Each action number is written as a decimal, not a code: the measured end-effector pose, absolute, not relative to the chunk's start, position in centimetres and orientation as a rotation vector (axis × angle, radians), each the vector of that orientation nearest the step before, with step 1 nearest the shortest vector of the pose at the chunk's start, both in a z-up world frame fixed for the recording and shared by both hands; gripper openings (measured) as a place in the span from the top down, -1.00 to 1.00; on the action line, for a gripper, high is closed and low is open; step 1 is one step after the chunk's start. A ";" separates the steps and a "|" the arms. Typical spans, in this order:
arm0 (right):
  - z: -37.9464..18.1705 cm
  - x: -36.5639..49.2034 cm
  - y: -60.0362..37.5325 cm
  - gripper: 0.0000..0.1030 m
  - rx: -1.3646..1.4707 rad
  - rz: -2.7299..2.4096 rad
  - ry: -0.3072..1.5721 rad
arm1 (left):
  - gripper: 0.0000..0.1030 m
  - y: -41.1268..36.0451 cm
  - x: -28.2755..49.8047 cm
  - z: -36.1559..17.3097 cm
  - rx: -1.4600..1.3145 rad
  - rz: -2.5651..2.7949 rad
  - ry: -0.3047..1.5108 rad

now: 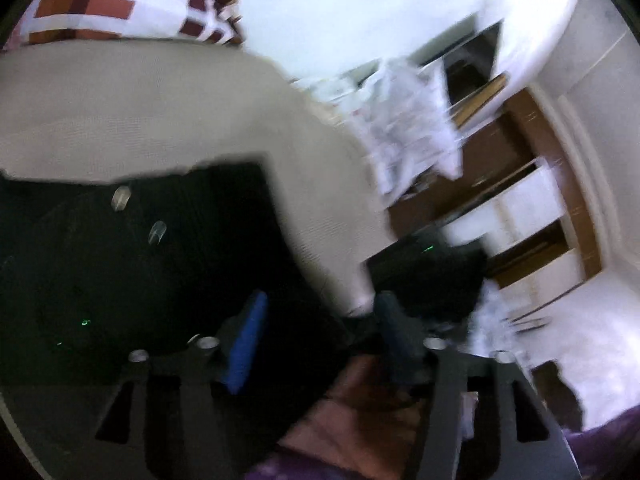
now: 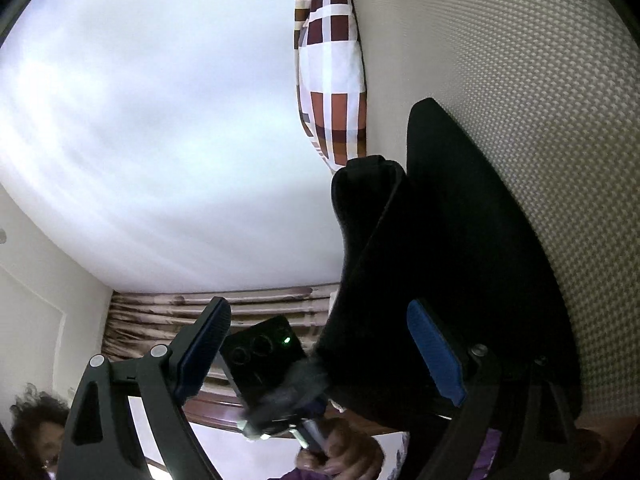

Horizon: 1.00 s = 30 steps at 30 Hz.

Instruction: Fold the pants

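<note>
Black pants (image 1: 132, 264) lie on a beige textured bed cover (image 1: 160, 112); two pale buttons show on them. My left gripper (image 1: 320, 316) is open, its blue-padded fingers (image 1: 246, 348) over the pants' right edge, holding nothing. In the right wrist view the pants (image 2: 452, 248) rise as a folded black flap with a rolled edge. My right gripper (image 2: 320, 328) is open and wide; its right pad (image 2: 434, 352) lies against the black cloth. The left gripper's body with a green light (image 2: 264, 352) shows between the right fingers.
A plaid pillow (image 1: 112, 0) lies at the bed's far end and also shows in the right wrist view (image 2: 332, 72). A wooden shelf unit (image 1: 520, 184) with white items stands to the right. Curtains (image 2: 200, 308) and a person's head (image 2: 40, 432) are visible.
</note>
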State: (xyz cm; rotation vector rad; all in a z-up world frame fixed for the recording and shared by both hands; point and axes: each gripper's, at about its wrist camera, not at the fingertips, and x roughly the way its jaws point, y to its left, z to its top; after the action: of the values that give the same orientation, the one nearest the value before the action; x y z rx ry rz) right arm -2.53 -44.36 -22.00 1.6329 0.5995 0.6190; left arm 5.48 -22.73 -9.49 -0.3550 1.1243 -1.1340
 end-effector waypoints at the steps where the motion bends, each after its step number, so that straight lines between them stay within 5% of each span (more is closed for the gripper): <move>1: -22.1 -2.6 -44.4 -0.70 1.634 0.616 0.605 | -0.37 -22.5 5.6 -8.6 -0.360 -1.141 1.090; 8: -20.8 -2.1 -44.5 -0.70 1.559 0.574 0.693 | -0.56 -19.6 7.5 -3.9 -0.360 -1.073 0.948; 16: -18.8 -0.9 -42.3 -0.65 1.153 0.416 0.968 | -0.57 -11.4 6.1 -8.2 -0.362 -0.862 1.025; 18: -18.0 -0.5 -41.4 -0.22 1.047 0.395 0.983 | -0.57 -10.3 5.8 -9.9 -0.372 -0.824 1.075; 19: -17.7 -0.2 -41.3 0.42 0.992 0.372 0.997 | -0.57 -9.7 5.7 -10.6 -0.384 -0.808 1.098; 20: -17.6 0.0 -41.4 0.63 0.977 0.365 0.995 | -0.57 -9.1 5.6 -11.2 -0.401 -0.793 1.114; 30: -17.6 -1.7 -44.5 0.66 0.999 0.352 0.907 | -0.59 -8.0 5.1 -11.3 -0.426 -0.776 1.096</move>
State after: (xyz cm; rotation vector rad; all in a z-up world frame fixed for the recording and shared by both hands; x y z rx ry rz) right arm -1.73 -44.47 -17.57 0.9988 0.9068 0.3519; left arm 5.06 -8.02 -11.31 -0.4257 1.0964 -0.7756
